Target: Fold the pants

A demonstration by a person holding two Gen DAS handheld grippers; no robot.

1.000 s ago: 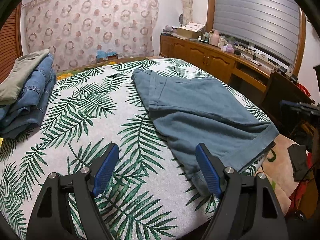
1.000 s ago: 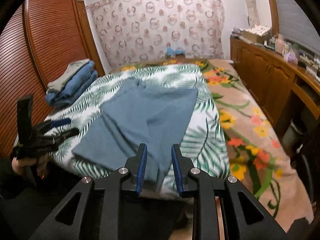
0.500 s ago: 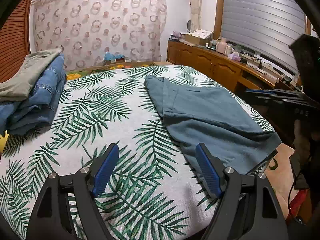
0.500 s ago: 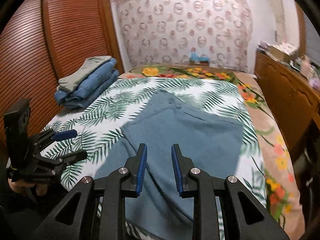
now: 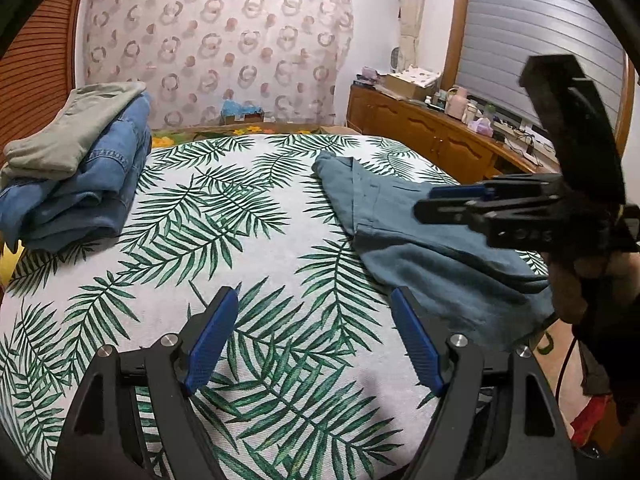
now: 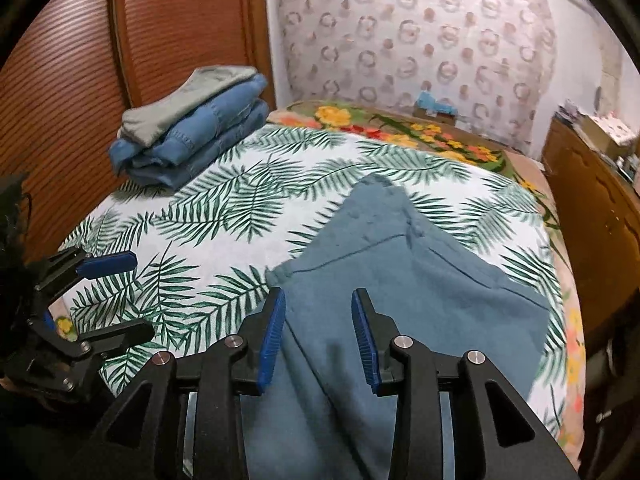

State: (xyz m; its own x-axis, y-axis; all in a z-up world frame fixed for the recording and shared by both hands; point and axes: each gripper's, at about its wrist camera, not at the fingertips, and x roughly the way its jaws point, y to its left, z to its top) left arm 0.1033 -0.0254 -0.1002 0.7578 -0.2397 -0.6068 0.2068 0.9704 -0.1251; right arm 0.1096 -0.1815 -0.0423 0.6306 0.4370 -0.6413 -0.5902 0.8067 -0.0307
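Two handheld grippers poised over teal pants spread on a leaf-print bed.

The slate-teal cotton pants (image 6: 404,280) lie flat along the right side of the bed covered in a white sheet with green palm leaves (image 5: 224,248), one leg end reaching the near edge. The right gripper (image 6: 318,334) hangs just above that near end; its blue-padded jaws have just been opening and stand apart, not pressing the cloth seen between them. The left gripper (image 5: 314,338) hovers over bare sheet beside the pants' left edge, jaws spread wide, gripping nothing. At the bed's far left corner sits a folded stack of blue denim jeans (image 5: 80,192) topped by a folded grey-green garment (image 5: 76,132) (against a wooden slatted wardrobe (image 6: 80,60)).
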